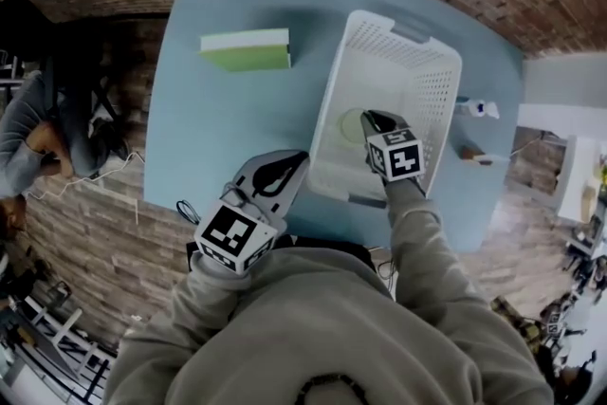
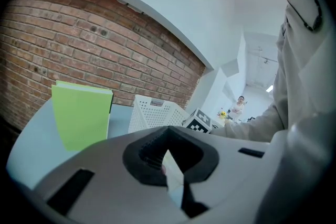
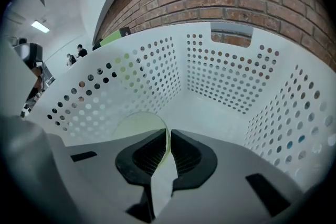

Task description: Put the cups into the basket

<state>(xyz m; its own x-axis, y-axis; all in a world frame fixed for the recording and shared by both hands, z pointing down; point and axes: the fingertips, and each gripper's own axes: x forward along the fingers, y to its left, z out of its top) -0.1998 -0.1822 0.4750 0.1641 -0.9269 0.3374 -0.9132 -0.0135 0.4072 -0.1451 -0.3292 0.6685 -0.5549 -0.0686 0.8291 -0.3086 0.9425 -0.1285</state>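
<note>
Green cup point(image 1: 352, 124): looks like thin, light plastic, probably a bit bendy and slick. Pinching the wall at the rim seems the easy hold, gently so it doesn't buckle.
Right gripper point(image 1: 372, 120): clamped on the cup's wall, low inside the basket. Can't tell if the cup touches bottom.
Left gripper point(image 1: 296, 158): jaws together, nothing in them, just outside the basket's near corner.
Basket point(image 1: 403, 31): white with holey walls, only this one cup showing inside.
Table point(image 1: 213, 133): green book point(image 1: 247, 50) lying apart from the basket.
</note>
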